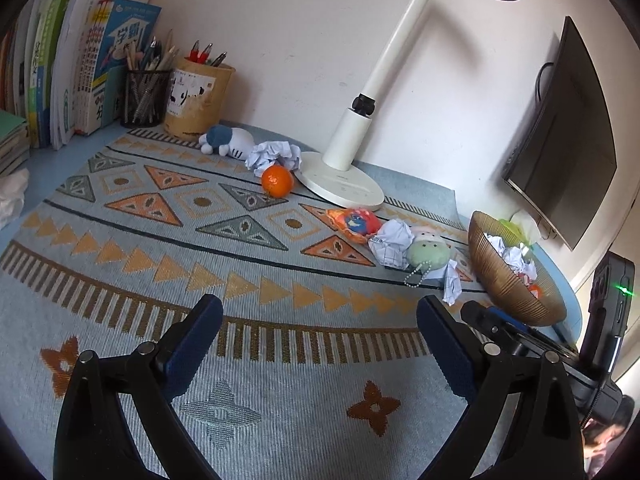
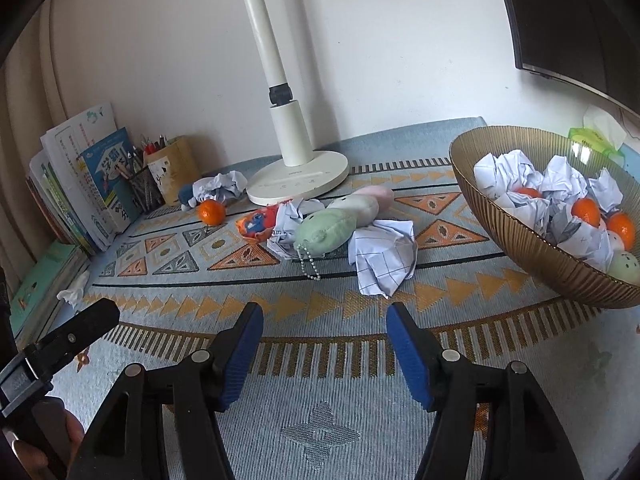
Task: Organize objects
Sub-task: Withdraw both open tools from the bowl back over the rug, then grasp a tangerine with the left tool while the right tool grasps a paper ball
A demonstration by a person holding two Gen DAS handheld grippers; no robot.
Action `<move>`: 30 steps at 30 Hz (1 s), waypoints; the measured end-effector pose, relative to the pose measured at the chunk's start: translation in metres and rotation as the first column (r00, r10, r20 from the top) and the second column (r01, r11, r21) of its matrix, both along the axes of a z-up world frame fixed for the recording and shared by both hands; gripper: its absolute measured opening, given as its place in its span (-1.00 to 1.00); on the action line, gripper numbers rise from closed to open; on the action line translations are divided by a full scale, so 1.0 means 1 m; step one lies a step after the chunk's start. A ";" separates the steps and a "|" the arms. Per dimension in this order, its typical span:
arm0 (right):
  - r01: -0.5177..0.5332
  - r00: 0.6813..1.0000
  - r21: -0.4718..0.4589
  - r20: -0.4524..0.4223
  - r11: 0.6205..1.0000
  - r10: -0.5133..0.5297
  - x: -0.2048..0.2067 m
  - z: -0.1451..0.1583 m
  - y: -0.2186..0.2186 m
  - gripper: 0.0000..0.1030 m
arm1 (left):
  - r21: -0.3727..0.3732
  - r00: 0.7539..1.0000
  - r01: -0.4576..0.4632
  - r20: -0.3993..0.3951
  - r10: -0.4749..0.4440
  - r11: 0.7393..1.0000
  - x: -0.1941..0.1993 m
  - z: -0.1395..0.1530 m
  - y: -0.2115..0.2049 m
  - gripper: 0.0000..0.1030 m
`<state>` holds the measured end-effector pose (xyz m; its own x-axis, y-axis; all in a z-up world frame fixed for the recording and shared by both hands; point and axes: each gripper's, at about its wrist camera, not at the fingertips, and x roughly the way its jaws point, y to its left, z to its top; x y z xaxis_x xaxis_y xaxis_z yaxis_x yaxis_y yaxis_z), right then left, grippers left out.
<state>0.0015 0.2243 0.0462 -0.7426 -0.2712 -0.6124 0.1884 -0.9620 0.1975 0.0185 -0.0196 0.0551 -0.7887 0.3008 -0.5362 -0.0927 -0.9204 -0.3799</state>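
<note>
**Two empty grippers over a half-tidied desk**

Two grippers hang above the patterned cloth (image 1: 132, 240) on the desk, both with jaws spread and nothing between them: the left gripper (image 1: 320, 316) wide, the right gripper (image 2: 325, 320) narrower.

At the far left, the books (image 2: 96, 184) run out of view; one blue cover carries large Chinese characters, too small to read reliably. Beside them a black mesh pen cup (image 1: 145, 98) holds pencils and pens, and a tan cup (image 1: 200, 98) with a white label of dark brush strokes holds red pens. In front lies a blue-and-white plush (image 1: 226, 142), half hidden in the right view by a crumpled paper ball (image 1: 274, 156). An orange (image 1: 277, 180) sits just beside the lamp base (image 1: 340, 186), whose faint wording cannot be made out.

Further right, loose on the cloth, lie an orange-and-blue toy (image 2: 260, 220), a green plush (image 2: 326, 228) with a bead chain, pale plush pieces behind it, and two more paper balls (image 2: 384, 256).

At the right, the ribbed brown bowl (image 2: 520, 236) holds crumpled paper, oranges (image 2: 586, 210) partly buried, and a pale green ball; its right side is cut off. Behind it a green tissue pack (image 2: 592, 138) peeks out below the dark monitor (image 1: 568, 140).
</note>
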 end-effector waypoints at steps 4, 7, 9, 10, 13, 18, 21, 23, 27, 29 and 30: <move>0.004 1.000 -0.005 0.004 1.000 -0.004 -0.001 0.000 0.000 0.22 | -0.004 1.000 -0.003 0.007 0.003 1.000 -0.001 -0.001 0.000 0.90; 0.007 1.000 -0.005 0.004 1.000 -0.007 -0.001 0.000 0.000 0.22 | 0.002 1.000 -0.002 0.007 0.002 1.000 -0.002 -0.001 -0.001 0.90; 0.008 1.000 -0.007 0.004 1.000 -0.008 -0.002 -0.001 0.001 0.22 | 0.003 1.000 -0.001 0.007 0.001 1.000 -0.002 -0.001 -0.001 0.90; 0.011 1.000 -0.009 0.005 1.000 -0.011 -0.002 -0.001 0.002 0.22 | 0.002 1.000 -0.003 0.006 0.003 1.000 -0.001 -0.001 0.000 0.90; 0.020 1.000 -0.023 0.009 1.000 -0.020 -0.003 -0.001 0.005 0.22 | 0.004 1.000 -0.002 0.004 0.002 1.000 -0.001 -0.001 -0.001 0.90; 0.028 0.999 -0.052 0.026 0.998 -0.026 -0.006 -0.002 0.011 0.22 | 0.013 1.000 0.001 0.008 -0.001 1.000 -0.002 -0.001 -0.002 0.90; 0.014 0.997 -0.048 0.080 0.999 -0.010 -0.008 0.000 0.010 0.22 | 0.061 0.993 0.020 0.111 -0.026 0.998 -0.016 -0.002 -0.008 0.87; -0.002 0.997 0.016 0.079 1.000 0.001 -0.006 0.012 0.004 0.22 | 0.135 0.987 0.094 0.121 -0.111 0.986 -0.031 0.010 -0.015 0.87; 0.014 0.999 0.160 0.042 0.987 -0.021 -0.022 0.030 -0.005 0.76 | 0.055 0.992 0.106 0.059 -0.110 0.993 -0.074 0.037 -0.026 0.87; 0.021 1.000 0.205 0.008 0.979 -0.023 -0.031 0.029 -0.005 0.76 | -0.015 0.993 0.102 0.065 -0.101 0.995 -0.103 0.031 -0.022 0.87; 0.019 1.000 0.212 -0.003 0.977 -0.018 -0.035 0.026 -0.005 0.76 | -0.032 0.992 0.107 0.073 -0.105 0.994 -0.116 0.026 -0.021 0.87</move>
